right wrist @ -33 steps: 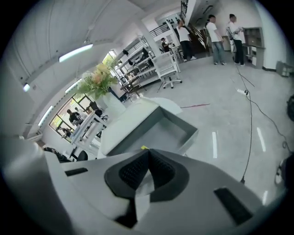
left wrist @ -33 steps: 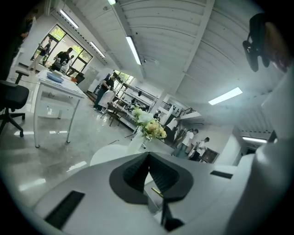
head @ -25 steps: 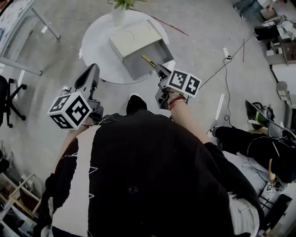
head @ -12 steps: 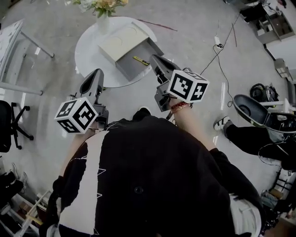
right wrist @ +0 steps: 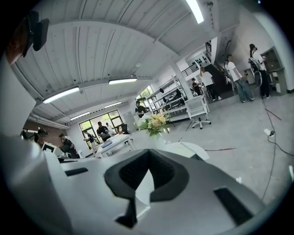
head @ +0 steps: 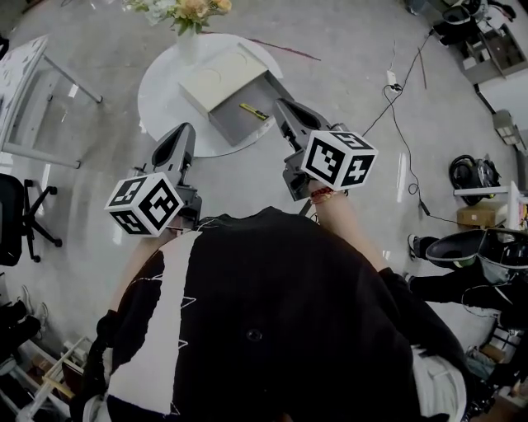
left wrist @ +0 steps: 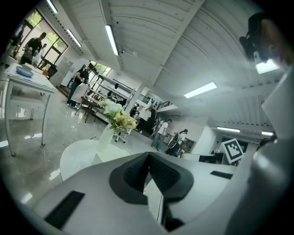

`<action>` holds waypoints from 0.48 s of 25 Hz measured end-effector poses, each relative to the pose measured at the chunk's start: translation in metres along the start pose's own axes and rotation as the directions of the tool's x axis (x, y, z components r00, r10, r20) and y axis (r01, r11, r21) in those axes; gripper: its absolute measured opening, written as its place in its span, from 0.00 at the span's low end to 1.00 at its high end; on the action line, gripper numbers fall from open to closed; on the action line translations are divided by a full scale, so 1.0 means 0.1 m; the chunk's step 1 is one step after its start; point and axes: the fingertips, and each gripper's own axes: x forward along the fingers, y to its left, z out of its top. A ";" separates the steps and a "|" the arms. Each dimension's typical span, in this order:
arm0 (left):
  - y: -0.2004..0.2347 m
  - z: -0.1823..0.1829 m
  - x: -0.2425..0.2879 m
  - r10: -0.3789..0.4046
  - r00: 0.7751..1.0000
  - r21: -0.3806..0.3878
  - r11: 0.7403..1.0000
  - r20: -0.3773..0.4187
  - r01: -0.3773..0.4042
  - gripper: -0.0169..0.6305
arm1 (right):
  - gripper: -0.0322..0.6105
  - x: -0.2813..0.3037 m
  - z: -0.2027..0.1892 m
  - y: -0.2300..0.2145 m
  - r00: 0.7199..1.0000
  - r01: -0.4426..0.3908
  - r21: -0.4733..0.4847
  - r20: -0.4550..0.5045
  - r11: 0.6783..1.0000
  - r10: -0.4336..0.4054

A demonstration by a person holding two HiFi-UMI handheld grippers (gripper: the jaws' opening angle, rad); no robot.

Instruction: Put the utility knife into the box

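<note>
A yellow utility knife (head: 250,110) lies inside the open grey drawer (head: 235,125) of a cream box (head: 216,76) on a round white table (head: 161,91). My right gripper (head: 281,104) hovers just right of the drawer, its jaws shut on nothing. My left gripper (head: 185,130) is held over the table's near edge, left of the drawer, and is also shut and empty. In the left gripper view the left gripper (left wrist: 148,155) has its dark pads pressed together; the right gripper (right wrist: 149,153) looks the same in its own view.
A vase of flowers (head: 188,16) stands at the table's far edge. A white desk (head: 33,70) and a black office chair (head: 18,218) are at the left. Cables (head: 396,91) cross the floor at the right, near bags and shelving.
The head view has shifted a little. Both grippers have come up closer to the camera. The knife has stayed in the drawer, apart from the right gripper.
</note>
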 end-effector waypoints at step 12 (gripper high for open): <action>-0.13 -0.21 -0.06 0.031 1.000 -0.033 0.999 -0.006 -0.031 0.05 | 0.06 -0.19 -0.22 -0.09 0.998 -0.010 -0.020 -0.057 1.000 0.009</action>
